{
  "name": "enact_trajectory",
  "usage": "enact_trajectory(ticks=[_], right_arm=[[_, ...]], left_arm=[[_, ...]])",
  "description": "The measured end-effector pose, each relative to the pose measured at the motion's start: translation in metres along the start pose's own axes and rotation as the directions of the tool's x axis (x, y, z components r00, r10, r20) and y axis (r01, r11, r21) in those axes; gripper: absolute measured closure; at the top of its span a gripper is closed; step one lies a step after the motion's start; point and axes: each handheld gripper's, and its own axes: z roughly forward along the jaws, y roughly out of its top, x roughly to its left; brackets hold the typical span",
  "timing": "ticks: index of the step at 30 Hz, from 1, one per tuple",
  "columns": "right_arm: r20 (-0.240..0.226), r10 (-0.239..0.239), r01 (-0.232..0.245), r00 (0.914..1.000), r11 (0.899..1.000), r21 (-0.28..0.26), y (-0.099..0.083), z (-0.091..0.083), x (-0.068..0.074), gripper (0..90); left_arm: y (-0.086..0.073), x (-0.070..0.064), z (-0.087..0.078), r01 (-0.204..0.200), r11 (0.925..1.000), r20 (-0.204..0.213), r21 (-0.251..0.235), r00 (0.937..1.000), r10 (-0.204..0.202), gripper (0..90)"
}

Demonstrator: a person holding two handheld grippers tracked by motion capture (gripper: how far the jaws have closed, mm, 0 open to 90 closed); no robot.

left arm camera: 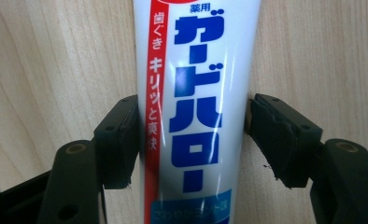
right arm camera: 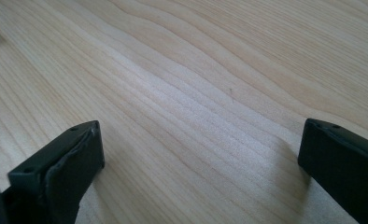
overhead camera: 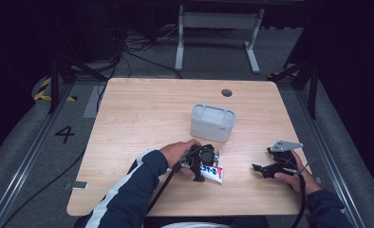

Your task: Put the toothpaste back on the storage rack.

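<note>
A white toothpaste tube [left arm camera: 196,70] with blue and red lettering lies flat on the wooden table [overhead camera: 142,118], near the front edge [overhead camera: 212,174]. My left gripper [overhead camera: 201,166] is lowered over it. In the left gripper view the jaws straddle the tube [left arm camera: 194,135]: the left pad [left arm camera: 121,140] touches its edge, and the right pad [left arm camera: 278,135] stands a sliver off it. My right gripper [overhead camera: 257,167] rests at the front right of the table. Its jaws are spread wide over bare wood [right arm camera: 201,140] with nothing between them.
A grey open-topped box [overhead camera: 212,122] stands in the middle of the table, just behind the tube. A dark round hole [overhead camera: 227,92] marks the table's far side. A table frame and cables stand on the floor beyond.
</note>
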Motion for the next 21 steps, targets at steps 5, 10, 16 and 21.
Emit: enact_trajectory(ticks=[5, 10, 16, 21], right_arm=[[0.0, 0.0, 0.0, 1.0, 1.0, 0.0, 0.0, 0.0, 0.0, 0.5], [0.0, 0.0, 0.0, 1.0, 1.0, 0.0, 0.0, 0.0, 0.0, 0.5], [0.0, 0.0, 0.0, 1.0, 1.0, 0.0, 0.0, 0.0, 0.0, 0.5], [0.0, 0.0, 0.0, 1.0, 1.0, 0.0, 0.0, 0.0, 0.0, 0.5]], left_arm=[[0.0021, 0.0023, 0.0004, 0.018, 0.9997, 0.004, -0.014, 0.9998, -0.018, 40.2], [0.0017, 0.0026, 0.0002, 0.017, 0.9996, 0.004, -0.021, 0.9998, -0.017, 42.6], [0.0026, 0.0027, 0.0012, 0.012, 0.9997, 0.008, -0.023, 0.9999, -0.012, 40.5], [0.0076, 0.0027, 0.0022, 0.014, 0.9997, 0.01, -0.021, 0.9999, -0.013, 39.2]])
